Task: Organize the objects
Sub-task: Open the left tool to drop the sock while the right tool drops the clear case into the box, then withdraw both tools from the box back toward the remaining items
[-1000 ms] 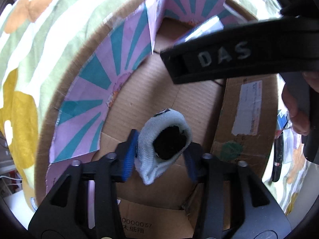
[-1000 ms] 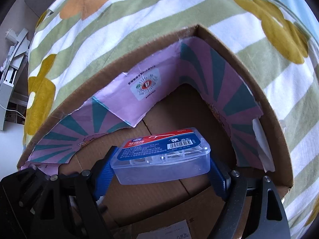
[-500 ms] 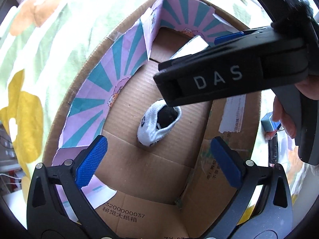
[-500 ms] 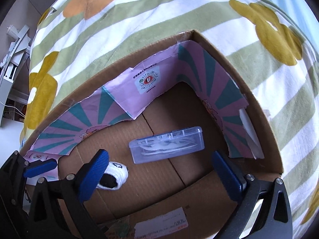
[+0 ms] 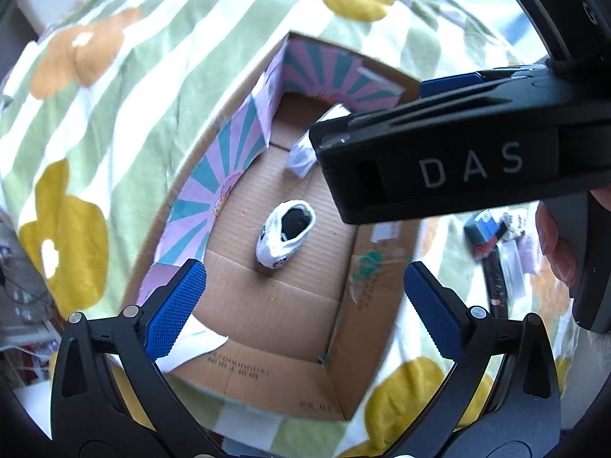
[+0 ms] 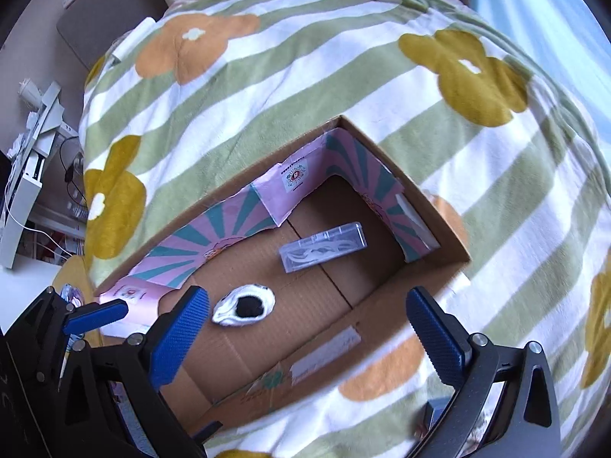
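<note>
Sock (image 5: pixel 285 233) and clear case (image 6: pixel 323 247) already sit in the cardboard box (image 6: pixel 439 225); left gripper (image 5: pixel 305 301) and right gripper (image 6: pixel 307 328) both spread wide, holding nothing; clutter (image 5: pixel 492 244) beside the box probably goes next.

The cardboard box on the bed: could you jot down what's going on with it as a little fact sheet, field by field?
box: open cardboard box on a flower-and-stripe blanket, pink and teal paper along its inner walls
inside, item 1: rolled white sock, dark opening facing up, on the box floor
inside, item 2: clear plastic case, lying flat, apart from the sock
left claw: open, empty, above the box
right claw: open, empty, above the box
outside the box: a few small items on the blanket, too blurred to name
</note>
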Motion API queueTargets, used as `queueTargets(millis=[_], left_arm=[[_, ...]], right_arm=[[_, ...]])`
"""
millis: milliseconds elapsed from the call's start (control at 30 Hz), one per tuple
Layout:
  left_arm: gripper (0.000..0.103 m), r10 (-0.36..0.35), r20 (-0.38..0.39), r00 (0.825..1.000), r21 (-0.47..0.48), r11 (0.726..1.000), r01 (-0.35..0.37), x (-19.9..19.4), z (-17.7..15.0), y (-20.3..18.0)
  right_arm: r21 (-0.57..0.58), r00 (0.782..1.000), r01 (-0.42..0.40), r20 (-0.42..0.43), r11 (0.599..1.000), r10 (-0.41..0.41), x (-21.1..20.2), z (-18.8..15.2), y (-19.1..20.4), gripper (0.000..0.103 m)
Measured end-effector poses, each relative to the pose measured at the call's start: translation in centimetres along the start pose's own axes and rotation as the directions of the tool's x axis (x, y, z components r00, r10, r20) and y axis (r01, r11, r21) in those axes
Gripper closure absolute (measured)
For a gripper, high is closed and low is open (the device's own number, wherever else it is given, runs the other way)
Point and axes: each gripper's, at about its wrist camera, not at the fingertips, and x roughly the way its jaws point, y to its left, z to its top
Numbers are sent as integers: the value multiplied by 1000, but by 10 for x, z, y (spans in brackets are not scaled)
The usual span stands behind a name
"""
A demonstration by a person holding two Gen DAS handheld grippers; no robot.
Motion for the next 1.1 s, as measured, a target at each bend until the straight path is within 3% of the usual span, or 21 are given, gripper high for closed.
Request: queueTargets(millis=[333, 600, 833, 1000, 1100], left_arm=[[0, -18, 69, 997, 119, 993, 10, -82, -5, 1], [0, -86, 120, 989, 251, 967, 54, -141, -20, -23], [0, -147, 160, 976, 371, 925, 79, -168, -21, -57], [0, -188, 210, 959, 442, 894, 79, -184, -19, -81], [0, -223, 201, 954, 477, 873, 103, -187, -17, -94]], right_arm=[[148, 994, 58, 81, 987, -70, -89, -44, 1, 0], [361, 970, 111, 164, 926, -180, -168, -99, -9, 0], [585, 938, 141, 179, 799, -296, -216, -164, -26, 0], [706, 914, 183, 134, 684, -383, -237, -217, -33, 0], [766, 897, 194, 114, 613, -426, -246, -250, -33, 0]])
